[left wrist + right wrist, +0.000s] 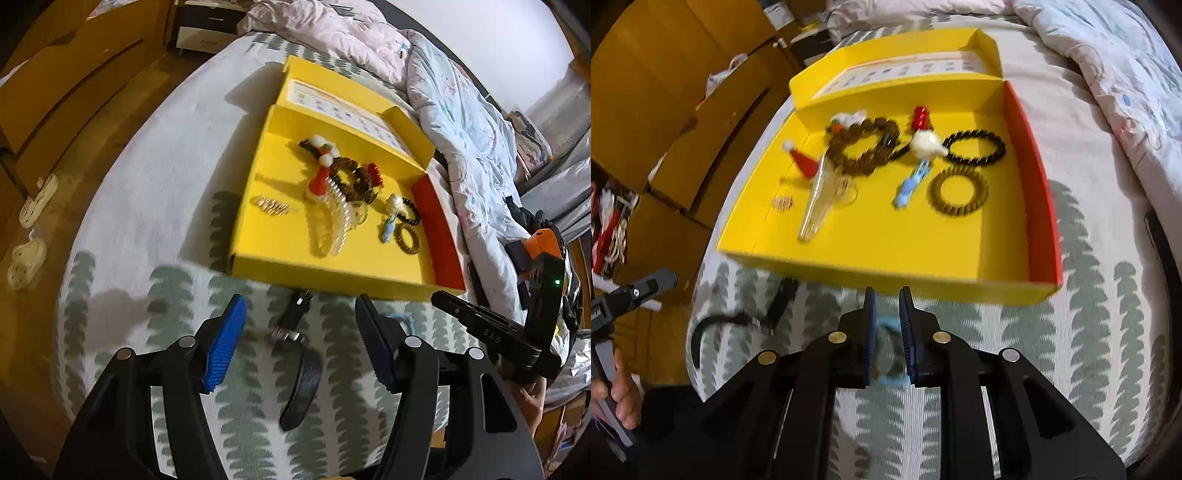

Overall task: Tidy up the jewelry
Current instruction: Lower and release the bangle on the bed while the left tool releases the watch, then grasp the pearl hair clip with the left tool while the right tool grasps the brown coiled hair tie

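A yellow box [255, 218] [886, 254] lies on the bed and holds several hair ties, clips, a black bead bracelet [975, 149] and a brown coil tie [958, 192]. My left gripper [299, 314] is open above a black watch [299, 354] that lies on the bedspread just before the box. My right gripper [886, 301] is nearly closed around a light blue hair tie [890, 354], which also shows in the left wrist view [404, 321]. The watch shows at the left of the right wrist view [738, 321].
A crumpled pink and blue quilt [443, 110] lies behind and right of the box. Wooden cabinets [665, 92] stand left of the bed. White slippers [29, 236] lie on the floor. The bed edge is near on the left.
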Motion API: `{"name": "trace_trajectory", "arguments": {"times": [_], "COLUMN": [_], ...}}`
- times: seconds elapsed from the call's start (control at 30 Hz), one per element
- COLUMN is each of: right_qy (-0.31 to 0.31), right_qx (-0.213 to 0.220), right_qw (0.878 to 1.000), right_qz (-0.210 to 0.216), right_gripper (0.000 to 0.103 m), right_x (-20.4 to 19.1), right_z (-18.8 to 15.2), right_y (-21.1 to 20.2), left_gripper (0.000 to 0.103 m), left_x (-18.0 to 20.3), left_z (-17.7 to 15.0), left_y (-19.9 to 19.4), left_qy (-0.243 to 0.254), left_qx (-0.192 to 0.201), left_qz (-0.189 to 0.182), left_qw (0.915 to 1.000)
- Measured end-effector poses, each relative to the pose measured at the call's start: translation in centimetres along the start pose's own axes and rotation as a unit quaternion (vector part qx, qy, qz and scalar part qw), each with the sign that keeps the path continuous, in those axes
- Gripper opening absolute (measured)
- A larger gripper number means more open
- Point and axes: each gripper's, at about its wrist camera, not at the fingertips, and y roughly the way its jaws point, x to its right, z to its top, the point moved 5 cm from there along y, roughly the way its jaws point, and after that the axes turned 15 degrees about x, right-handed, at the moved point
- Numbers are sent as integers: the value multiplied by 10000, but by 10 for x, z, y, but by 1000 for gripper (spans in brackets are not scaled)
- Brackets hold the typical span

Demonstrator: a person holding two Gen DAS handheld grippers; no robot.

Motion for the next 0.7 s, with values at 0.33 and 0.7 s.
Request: {"name": "trace_trajectory", "arguments": {"times": [0.33,0.7], "right_qy": [284,236], "right_qx": [245,-135], "right_qw": [9992,9987], "right_qz": [-117,-431], "right_gripper": [19,20], "right_x": [21,38], "right_z": [57,59], "right_y": [34,83], "left_gripper": [72,72], "left_x": [47,54], "left_z": [23,11], "left_y": [70,131], "left_qy": [536,732], "left_qx": [-445,-975], "left_qz": [117,272], "left_qw": [9975,9922]}}
